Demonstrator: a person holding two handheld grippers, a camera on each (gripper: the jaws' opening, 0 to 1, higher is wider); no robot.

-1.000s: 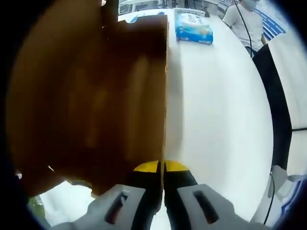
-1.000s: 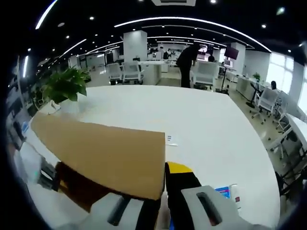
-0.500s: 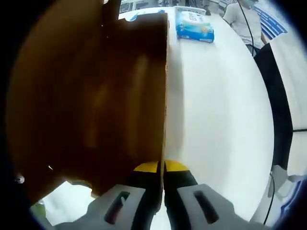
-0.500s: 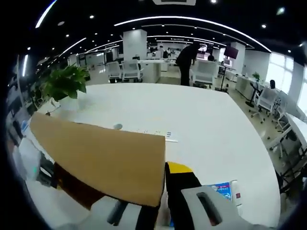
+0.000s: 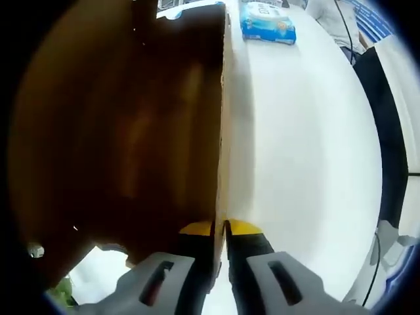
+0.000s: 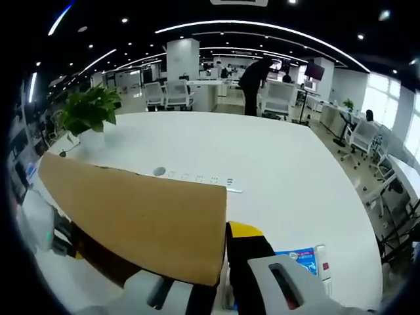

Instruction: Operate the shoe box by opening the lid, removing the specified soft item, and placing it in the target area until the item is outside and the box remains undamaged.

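Note:
The brown cardboard shoe box lid (image 5: pixel 125 131) stands raised and takes up the left half of the left gripper view. My left gripper (image 5: pixel 222 228) is shut on its near edge, one yellow-tipped jaw on each side of the board. In the right gripper view the same lid (image 6: pixel 131 213) shows as a tan panel. My right gripper (image 6: pixel 225 252) is shut on its right edge, the left jaw hidden behind the board. The left gripper (image 6: pixel 49 230) shows at the lid's far left end. A blue soft pack (image 5: pixel 266 21) lies on the white table (image 5: pixel 302 151); it shows also low beside the right jaw (image 6: pixel 302 259).
A potted plant (image 6: pixel 86 111) stands at the table's far left, and a white power strip (image 6: pixel 200 178) lies just beyond the lid. A dark gap (image 5: pixel 384 131) runs along the table's right side. A person (image 6: pixel 252 75) stands among desks and chairs far behind.
The lid has tipped lower in the right gripper view, uncovering the power strip behind it. In the left gripper view the blue pack has slid toward the top as the camera moved.

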